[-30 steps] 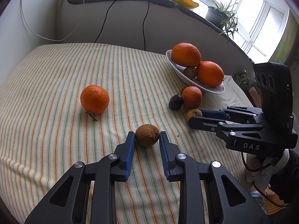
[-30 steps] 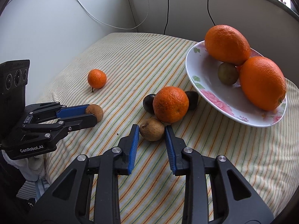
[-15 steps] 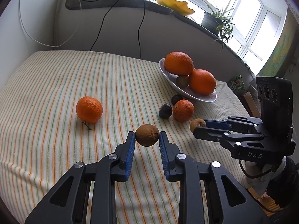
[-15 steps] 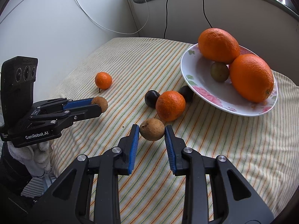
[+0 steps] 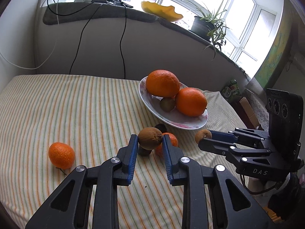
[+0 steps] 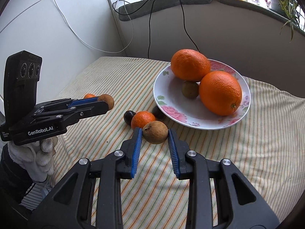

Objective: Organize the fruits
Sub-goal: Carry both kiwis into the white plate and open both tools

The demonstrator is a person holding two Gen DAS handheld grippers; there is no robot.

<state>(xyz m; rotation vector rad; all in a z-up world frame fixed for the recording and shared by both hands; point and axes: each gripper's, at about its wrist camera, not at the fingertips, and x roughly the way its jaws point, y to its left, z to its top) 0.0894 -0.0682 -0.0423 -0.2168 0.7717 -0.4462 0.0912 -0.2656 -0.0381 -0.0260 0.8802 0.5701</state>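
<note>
Left of the plate (image 5: 192, 125), our left gripper (image 5: 149, 143) clamps a fuzzy brown oval kiwi (image 5: 149, 137) in ribbed blue pads, lifted off the striped cloth (image 5: 76, 105). Nearer the plate, our right gripper (image 6: 154, 132) pinches a rough tan round fruit (image 6: 155, 132). On the glossy floral plate: two pebbled oranges (image 6: 220, 92).

A white floral plate (image 6: 162, 93) sits on the striped desk (image 5: 80, 103), crowded by two large oranges (image 6: 220, 92) with a small greenish fruit (image 6: 189, 89) between them; bare rim shows only at its near edge. Just before that edge, a small orange (image 6: 142, 118) and two dark plums (image 6: 129, 116) cluster, blocking the low approach. A lone mandarin (image 5: 61, 155) lies well apart on the left, with open cloth around it and behind.
</note>
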